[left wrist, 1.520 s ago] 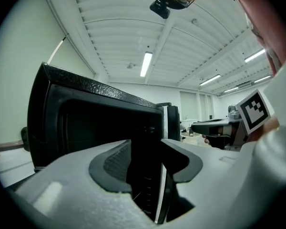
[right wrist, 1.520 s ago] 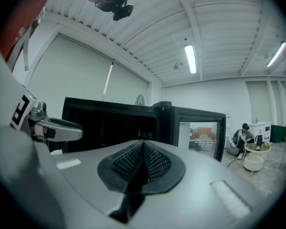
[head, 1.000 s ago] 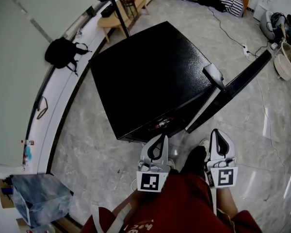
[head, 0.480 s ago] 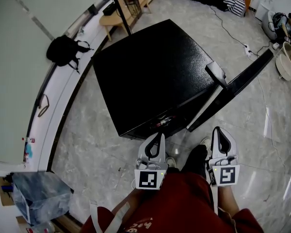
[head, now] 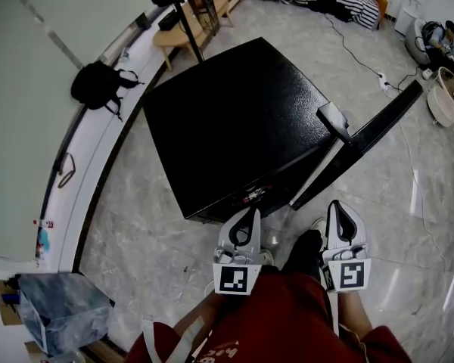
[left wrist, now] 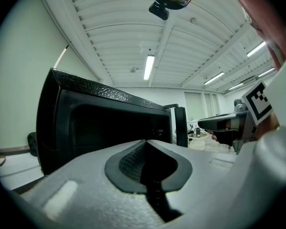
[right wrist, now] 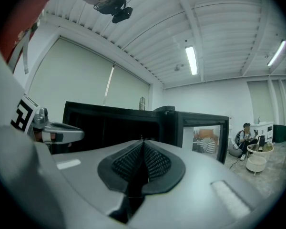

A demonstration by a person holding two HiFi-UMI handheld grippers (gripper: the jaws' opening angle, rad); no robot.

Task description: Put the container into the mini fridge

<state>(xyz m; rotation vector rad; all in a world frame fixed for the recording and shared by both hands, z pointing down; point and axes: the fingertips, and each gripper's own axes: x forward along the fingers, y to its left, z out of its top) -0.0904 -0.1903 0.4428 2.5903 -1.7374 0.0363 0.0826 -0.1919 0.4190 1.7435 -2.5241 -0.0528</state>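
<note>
A black mini fridge (head: 234,119) stands on the floor with its door (head: 363,136) swung open to the right. No container shows in any view. My left gripper (head: 253,213) and my right gripper (head: 336,206) hang side by side just in front of the fridge, both shut with nothing between their jaws. In the left gripper view the jaws (left wrist: 145,143) meet before the dark fridge opening (left wrist: 100,125), and the right gripper (left wrist: 224,124) shows at the right. In the right gripper view the jaws (right wrist: 142,140) are pressed together, facing the fridge (right wrist: 109,123) and its door (right wrist: 202,130).
A black backpack (head: 98,82) lies by the curved white wall ledge at the left. A wooden bench (head: 189,17) and a stand are behind the fridge. A plastic bag (head: 60,308) sits at the lower left. A cable with a power strip (head: 382,78) and a basin (head: 446,97) lie to the right.
Both grippers stay shut and nearly in place in front of the fridge; the view only sways a little.
</note>
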